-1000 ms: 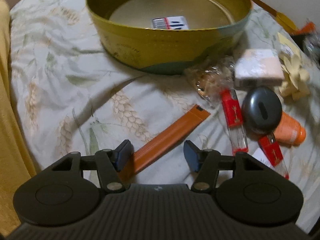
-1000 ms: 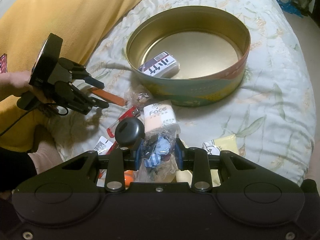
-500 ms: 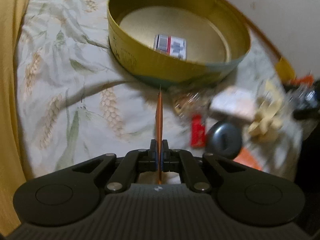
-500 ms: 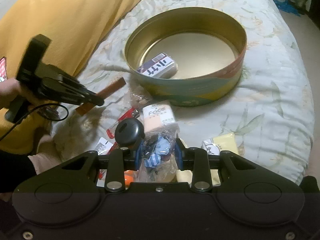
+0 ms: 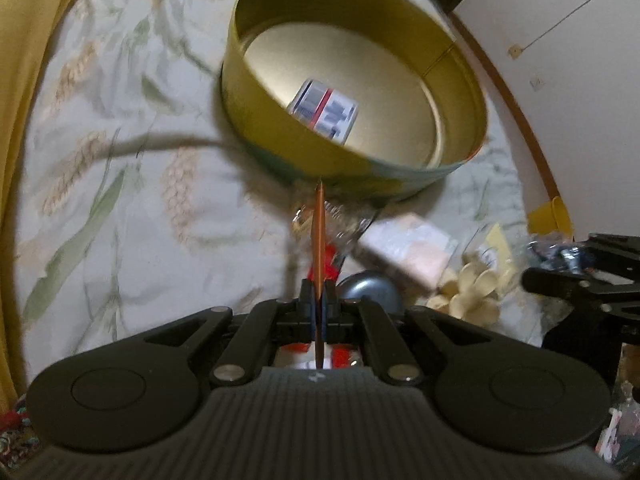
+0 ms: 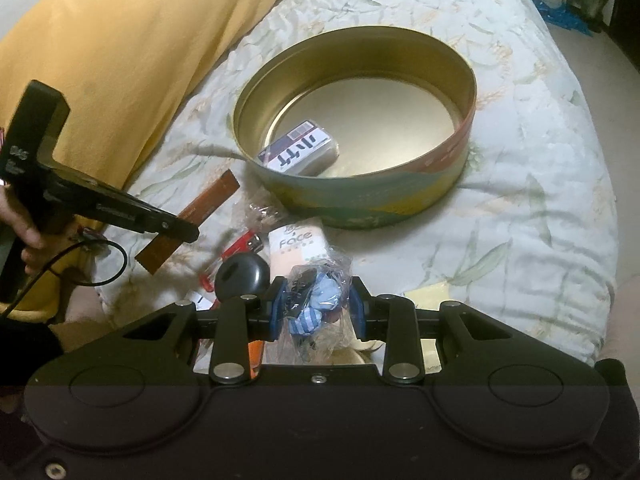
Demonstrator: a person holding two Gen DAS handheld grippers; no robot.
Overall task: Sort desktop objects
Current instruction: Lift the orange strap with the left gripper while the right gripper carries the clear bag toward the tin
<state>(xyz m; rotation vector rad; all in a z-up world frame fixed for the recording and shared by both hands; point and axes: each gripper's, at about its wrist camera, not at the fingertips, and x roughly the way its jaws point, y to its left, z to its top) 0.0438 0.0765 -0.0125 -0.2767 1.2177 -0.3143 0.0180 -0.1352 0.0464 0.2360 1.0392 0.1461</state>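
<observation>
Leaf-printed quilt, yellow blanket, white wall

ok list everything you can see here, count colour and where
round tin: one, gold inside, on the floral bedspread
small packet: one, white and dark, inside the tin
orange sachet: one, flat, clamped in the left gripper
clear bag with blue pieces: one, between the right gripper's pads
face packet: one, pale peach, in front of the tin
dark round case: one, grey-black, beside the face packet
red tubes: at least two, beside the case
yellow cloth: one, left of the tin
hand: one, holding the left gripper
</observation>
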